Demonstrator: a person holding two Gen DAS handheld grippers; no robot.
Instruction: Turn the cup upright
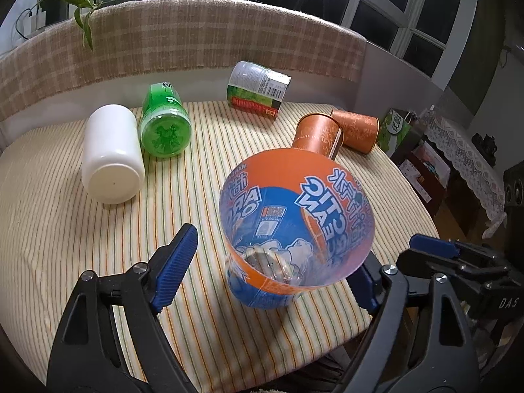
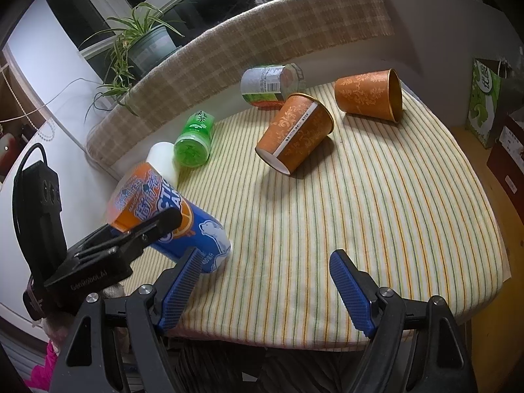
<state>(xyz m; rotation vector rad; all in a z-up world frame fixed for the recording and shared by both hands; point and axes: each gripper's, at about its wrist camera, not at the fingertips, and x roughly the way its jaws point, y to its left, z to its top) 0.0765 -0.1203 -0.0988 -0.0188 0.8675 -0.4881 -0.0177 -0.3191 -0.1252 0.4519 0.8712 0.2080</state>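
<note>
A blue and orange cut-bottle cup [image 1: 294, 226] stands tilted on its base on the striped tablecloth, mouth toward my left camera. My left gripper [image 1: 271, 268] has its jaws wide apart on either side of the cup; the left pad [image 1: 177, 262] is clear of it, the right pad is hidden behind the cup. In the right wrist view the cup [image 2: 177, 219] leans at the left with the left gripper's finger against its rim. My right gripper [image 2: 265, 294] is open and empty above the table's front edge.
Lying on the striped cloth [image 2: 360, 213]: a white bottle [image 1: 111, 154], a green bottle [image 1: 163, 124], a labelled jar [image 1: 258, 88], two orange paper cups [image 2: 294, 131] [image 2: 370, 95]. A checked backrest [image 1: 196, 39] and a plant [image 2: 140, 42] stand behind.
</note>
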